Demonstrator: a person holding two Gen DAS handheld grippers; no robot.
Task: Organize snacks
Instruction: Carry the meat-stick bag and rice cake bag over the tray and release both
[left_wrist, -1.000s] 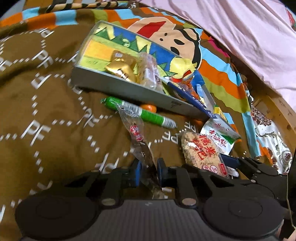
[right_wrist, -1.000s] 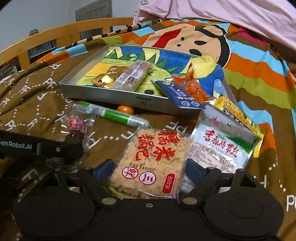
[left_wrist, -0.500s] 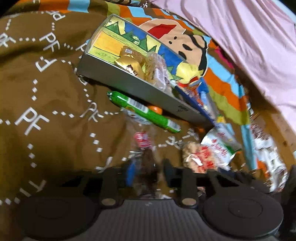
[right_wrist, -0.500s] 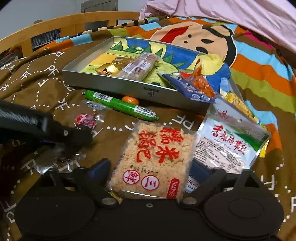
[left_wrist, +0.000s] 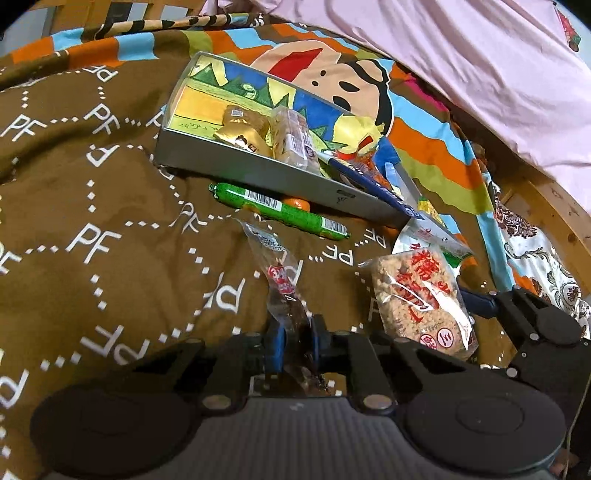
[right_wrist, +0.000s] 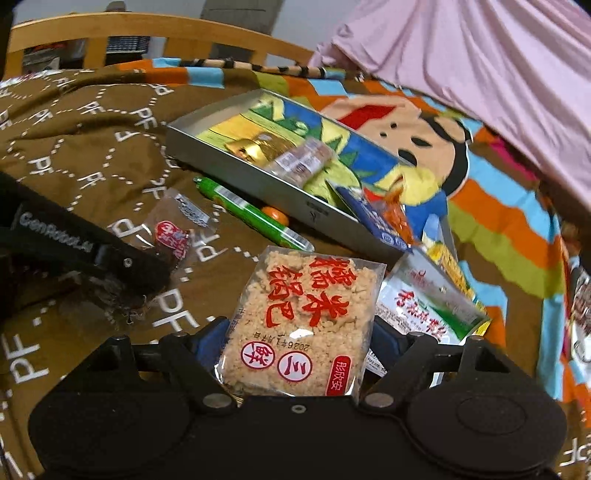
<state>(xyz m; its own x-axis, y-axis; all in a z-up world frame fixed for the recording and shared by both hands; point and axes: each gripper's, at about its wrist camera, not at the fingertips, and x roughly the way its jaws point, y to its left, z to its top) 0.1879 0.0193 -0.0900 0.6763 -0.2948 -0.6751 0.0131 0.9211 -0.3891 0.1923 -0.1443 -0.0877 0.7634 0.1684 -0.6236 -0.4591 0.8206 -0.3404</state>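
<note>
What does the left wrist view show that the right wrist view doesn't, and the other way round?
Only the left wrist view shows the left gripper head-on, pads shut on the clear red-label packet.

Only the right wrist view shows the wooden bed rail and how the rice-cracker pack sits between the right gripper's blue pads; the jaws have been closing, and whether they press it is unclear.

Both show the metal tray, the green sausage stick and the brown blanket.
</note>
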